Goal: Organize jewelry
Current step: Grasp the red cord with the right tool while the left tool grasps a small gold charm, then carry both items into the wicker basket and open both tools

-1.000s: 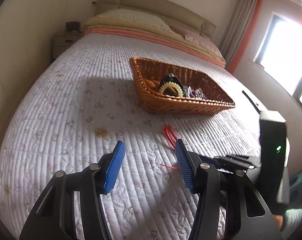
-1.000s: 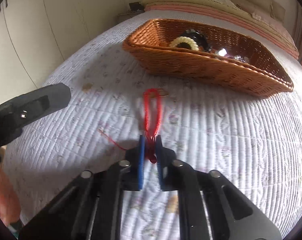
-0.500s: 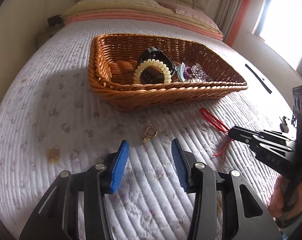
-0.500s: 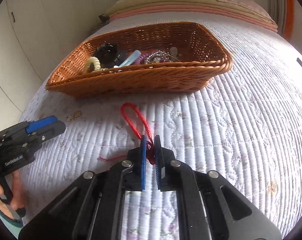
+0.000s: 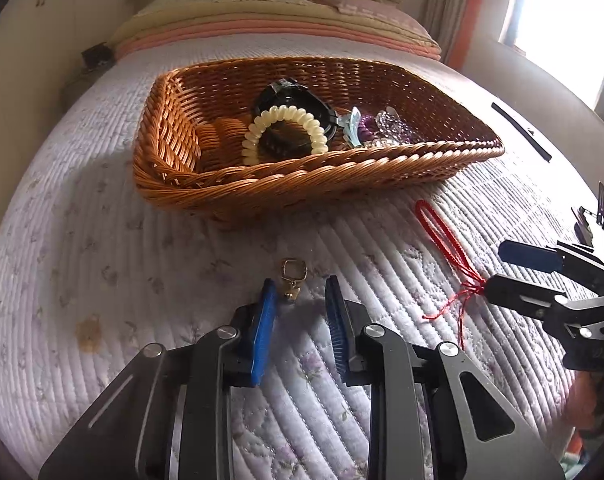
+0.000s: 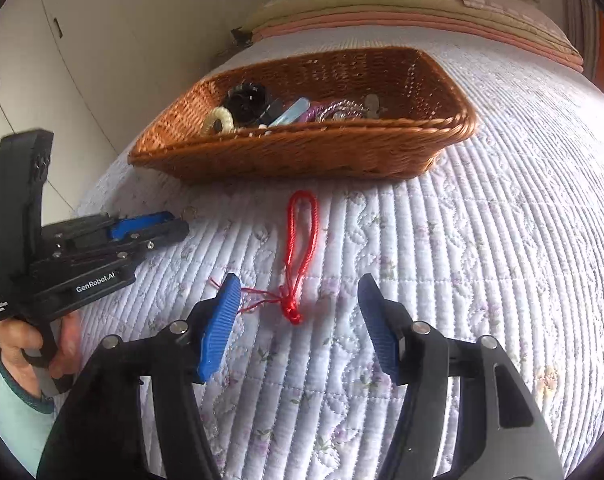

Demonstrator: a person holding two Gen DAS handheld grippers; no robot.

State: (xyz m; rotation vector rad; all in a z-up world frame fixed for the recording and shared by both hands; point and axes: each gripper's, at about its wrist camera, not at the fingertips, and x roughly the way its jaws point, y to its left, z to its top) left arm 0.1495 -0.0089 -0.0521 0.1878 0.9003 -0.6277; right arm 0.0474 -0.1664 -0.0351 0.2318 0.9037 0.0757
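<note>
One wicker basket (image 5: pixel 302 180): cream hair tie (image 5: pixel 284 130), black clip (image 5: pixel 298 98), beads (image 5: pixel 386 126).

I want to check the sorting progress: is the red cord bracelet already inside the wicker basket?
No, the red cord bracelet lies on the quilt in front of the wicker basket, outside it.
</note>
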